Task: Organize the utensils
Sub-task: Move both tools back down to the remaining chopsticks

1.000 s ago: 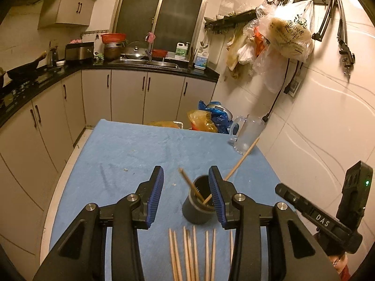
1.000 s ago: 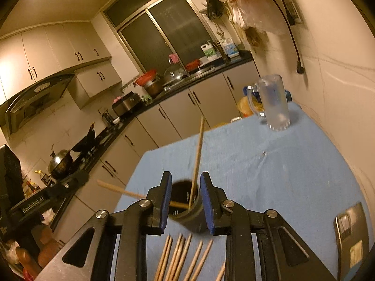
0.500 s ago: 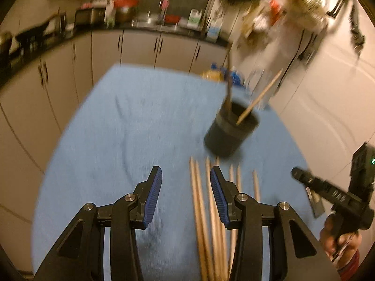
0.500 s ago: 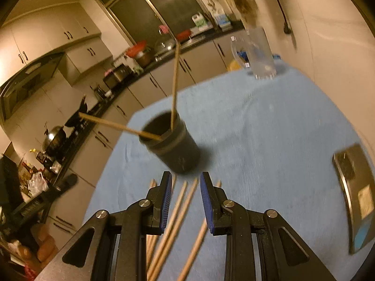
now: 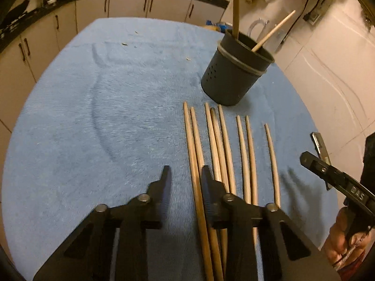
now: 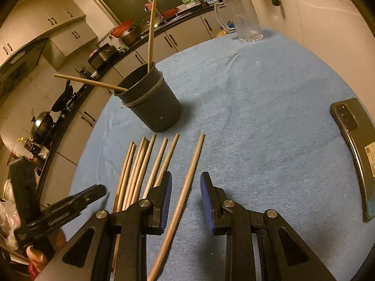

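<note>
Eight loose chopsticks [image 5: 219, 140] are laid in a rough row on the blue-covered desk [image 5: 105, 117], tips aimed toward a dark holder cup [image 5: 234, 75] that's parked just past them at about 1 o'clock in the left wrist view. Two more chopsticks are already stuck in that cup, one upright, one leaning out over the rim. The left gripper [image 5: 185, 175] is lowered over the leftmost stick of the row; its fingers have just been closing and that stick is seen between them, but a gap is still left on the left side, so no pinch yet. The neighbouring sticks are packed tight against the right finger, so things are pretty crowded there. The right gripper [image 6: 186, 182] is held over the lone outermost stick [image 6: 187, 182], fingers spread either side of it with space to spare. A phone [image 6: 354, 149] is lying at 3 o'clock in the right view, well apart, and a clear jug [image 6: 246, 16] is standing at the far edge around 1 o'clock.
</note>
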Tool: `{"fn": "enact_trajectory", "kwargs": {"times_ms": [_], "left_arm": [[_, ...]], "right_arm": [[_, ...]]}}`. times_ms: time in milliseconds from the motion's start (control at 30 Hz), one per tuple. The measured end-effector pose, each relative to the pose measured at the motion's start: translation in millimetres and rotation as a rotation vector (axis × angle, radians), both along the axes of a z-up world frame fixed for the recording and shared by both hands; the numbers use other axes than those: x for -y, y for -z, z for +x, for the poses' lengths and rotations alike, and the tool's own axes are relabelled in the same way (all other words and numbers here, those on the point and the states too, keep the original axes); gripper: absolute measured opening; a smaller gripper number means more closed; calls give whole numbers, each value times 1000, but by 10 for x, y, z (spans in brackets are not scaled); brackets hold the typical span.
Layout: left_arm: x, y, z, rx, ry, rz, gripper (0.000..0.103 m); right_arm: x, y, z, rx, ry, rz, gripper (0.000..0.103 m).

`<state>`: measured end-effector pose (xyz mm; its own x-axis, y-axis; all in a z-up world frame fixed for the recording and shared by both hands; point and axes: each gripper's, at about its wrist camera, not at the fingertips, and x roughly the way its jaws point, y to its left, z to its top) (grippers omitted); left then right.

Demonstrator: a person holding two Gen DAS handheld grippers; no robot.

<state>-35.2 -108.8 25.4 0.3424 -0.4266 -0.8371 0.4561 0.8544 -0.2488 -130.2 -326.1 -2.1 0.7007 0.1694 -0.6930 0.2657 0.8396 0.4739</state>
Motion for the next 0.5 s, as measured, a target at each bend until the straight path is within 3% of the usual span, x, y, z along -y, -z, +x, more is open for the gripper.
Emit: {"fn": "enact_trajectory", "kwargs": {"times_ms": [500], "left_arm": [[354,116,321,23,9,113,9]], "right_arm": [[85,73,50,-24,17,31,27]]}}
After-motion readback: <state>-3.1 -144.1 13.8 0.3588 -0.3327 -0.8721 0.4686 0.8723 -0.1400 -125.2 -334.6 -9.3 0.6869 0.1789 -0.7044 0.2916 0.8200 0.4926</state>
